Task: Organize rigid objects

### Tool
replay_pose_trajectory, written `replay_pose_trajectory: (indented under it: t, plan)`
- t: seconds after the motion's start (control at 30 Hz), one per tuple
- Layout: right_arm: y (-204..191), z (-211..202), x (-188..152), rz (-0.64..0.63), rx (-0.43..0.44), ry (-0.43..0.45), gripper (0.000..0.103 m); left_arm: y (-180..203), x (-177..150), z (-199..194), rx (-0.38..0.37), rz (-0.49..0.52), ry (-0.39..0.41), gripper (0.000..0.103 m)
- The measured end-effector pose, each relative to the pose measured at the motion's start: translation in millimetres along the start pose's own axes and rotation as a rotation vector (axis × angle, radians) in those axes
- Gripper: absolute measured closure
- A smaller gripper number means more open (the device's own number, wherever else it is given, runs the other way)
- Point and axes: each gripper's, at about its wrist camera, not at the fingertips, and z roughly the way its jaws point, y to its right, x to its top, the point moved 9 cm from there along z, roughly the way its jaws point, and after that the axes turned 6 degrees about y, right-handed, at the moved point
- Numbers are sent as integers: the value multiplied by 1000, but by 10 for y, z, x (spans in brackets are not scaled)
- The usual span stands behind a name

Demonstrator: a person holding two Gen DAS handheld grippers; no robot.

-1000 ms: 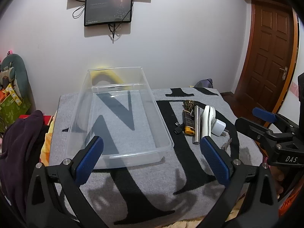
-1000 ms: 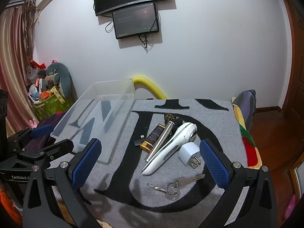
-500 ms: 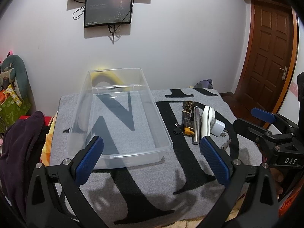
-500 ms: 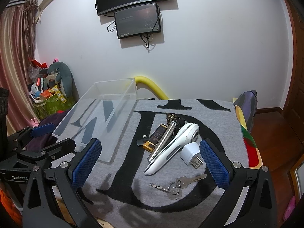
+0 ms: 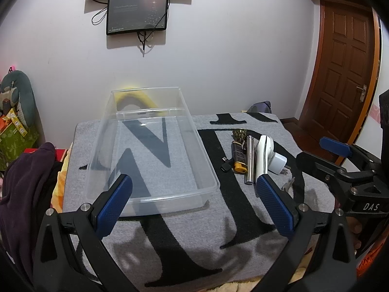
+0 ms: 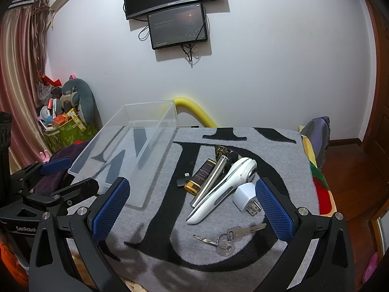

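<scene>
A clear plastic bin (image 5: 206,168) (image 6: 160,131) lies empty on the left of a grey and black mat (image 5: 184,238). Right of it lie a small black piece (image 6: 182,182), a black and gold lighter (image 6: 200,178), a steel tube (image 6: 214,177), a white handheld device (image 6: 228,187), a white plug adapter (image 6: 245,196) and keys on a ring (image 6: 228,239). My left gripper (image 5: 194,204) is open and empty over the bin's near end. My right gripper (image 6: 192,204) is open and empty above the loose items.
The mat (image 6: 279,146) covers a small table that ends close on all sides. Dark clothing (image 5: 22,194) is piled at the left. A wooden door (image 5: 345,73) stands at the right. A yellow foam tube (image 6: 194,112) leans behind the bin.
Both grippers have drifted slightly forward and stay open. The objects on the mat have not moved.
</scene>
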Motion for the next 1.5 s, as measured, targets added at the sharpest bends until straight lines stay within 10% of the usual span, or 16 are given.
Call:
replay_pose_trajectory:
  t: [1.5]
  plan:
    - [-7, 23, 18, -2, -29, -6, 0, -404, 149, 13, 24, 0, -10, 0]
